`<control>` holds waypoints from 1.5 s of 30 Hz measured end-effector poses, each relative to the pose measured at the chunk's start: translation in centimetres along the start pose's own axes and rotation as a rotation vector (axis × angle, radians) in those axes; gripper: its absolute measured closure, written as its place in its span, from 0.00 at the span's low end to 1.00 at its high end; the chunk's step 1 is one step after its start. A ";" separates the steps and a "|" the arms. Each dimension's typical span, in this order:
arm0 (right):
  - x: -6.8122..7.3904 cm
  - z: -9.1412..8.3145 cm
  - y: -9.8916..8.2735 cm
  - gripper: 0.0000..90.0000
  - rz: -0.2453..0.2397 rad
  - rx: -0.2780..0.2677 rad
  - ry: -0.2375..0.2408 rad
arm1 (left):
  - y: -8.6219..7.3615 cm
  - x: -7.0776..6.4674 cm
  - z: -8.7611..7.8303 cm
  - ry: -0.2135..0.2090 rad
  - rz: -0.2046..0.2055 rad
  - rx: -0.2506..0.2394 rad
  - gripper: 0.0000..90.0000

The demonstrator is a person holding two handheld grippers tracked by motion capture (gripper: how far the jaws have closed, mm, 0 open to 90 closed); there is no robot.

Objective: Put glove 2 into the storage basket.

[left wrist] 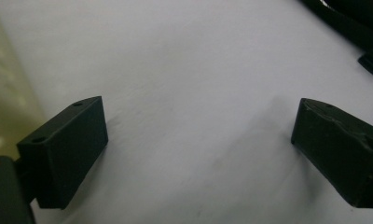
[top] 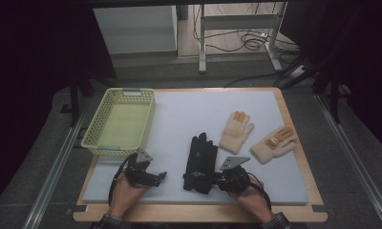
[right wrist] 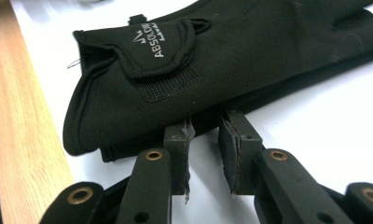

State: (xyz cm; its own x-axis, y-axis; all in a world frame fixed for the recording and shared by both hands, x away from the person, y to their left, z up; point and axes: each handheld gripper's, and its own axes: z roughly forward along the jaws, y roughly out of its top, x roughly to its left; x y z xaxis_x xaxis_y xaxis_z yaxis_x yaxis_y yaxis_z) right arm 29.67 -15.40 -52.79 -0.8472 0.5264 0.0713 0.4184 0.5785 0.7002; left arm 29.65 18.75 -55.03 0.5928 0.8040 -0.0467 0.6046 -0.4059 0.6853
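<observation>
A pair of black gloves (top: 201, 162) (right wrist: 250, 56) lies stacked on the pale blue mat, cuffs toward the person, with a logo tab on the wrist strap. My right gripper (top: 217, 180) (right wrist: 205, 123) lies low on the mat with its tips at the cuff-side edge of the black gloves. A narrow gap remains between its pads, with bare mat showing in it. My left gripper (top: 160, 177) (left wrist: 198, 140) rests on the mat left of the gloves, jaws wide apart and nothing between them. A corner of the black gloves (left wrist: 352, 23) appears at the top right of the left gripper view.
A yellow-green mesh basket (top: 91, 138) (left wrist: 3, 93) stands at the mat's left side, beside my left gripper. Two cream knitted gloves (top: 237, 131) (top: 273, 143) with orange fingertips lie to the right. The wooden table edge (right wrist: 17, 140) runs just behind the black cuffs.
</observation>
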 end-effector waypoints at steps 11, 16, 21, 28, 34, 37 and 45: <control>0.8 2.7 2.0 0.77 -0.027 -0.030 -0.013 | -0.6 0.4 -0.4 0.006 -0.003 -0.001 0.01; 0.6 3.9 3.0 0.77 -0.030 -0.039 -0.029 | -0.6 0.4 -0.3 0.005 -0.010 -0.006 0.01; 0.4 5.1 4.0 0.77 -0.046 -0.049 -0.056 | -0.6 0.3 -0.3 0.007 -0.011 -0.002 0.01; 0.2 6.2 5.0 0.75 -0.056 -0.055 -0.077 | -0.6 0.3 -0.3 0.008 -0.008 -0.006 0.01; 0.1 5.7 4.8 0.57 -0.074 -0.043 -0.067 | -0.6 0.3 -0.3 0.008 -0.008 -0.008 0.01; -0.3 4.9 4.6 0.52 -0.066 -0.049 -0.073 | -0.6 0.3 -0.3 0.008 -0.008 -0.008 0.01; -2.2 2.1 3.1 0.41 -0.015 -0.054 -0.115 | -0.6 0.4 -0.3 0.007 -0.009 -0.009 0.01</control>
State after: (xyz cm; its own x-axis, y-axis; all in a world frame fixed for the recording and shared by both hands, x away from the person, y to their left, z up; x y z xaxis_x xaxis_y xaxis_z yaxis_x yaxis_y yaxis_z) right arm 33.53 -13.44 -52.27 -0.8090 0.5875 -0.0188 0.3852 0.5541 0.7380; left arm 29.33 19.40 -55.28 0.5838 0.8105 -0.0477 0.6048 -0.3949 0.6916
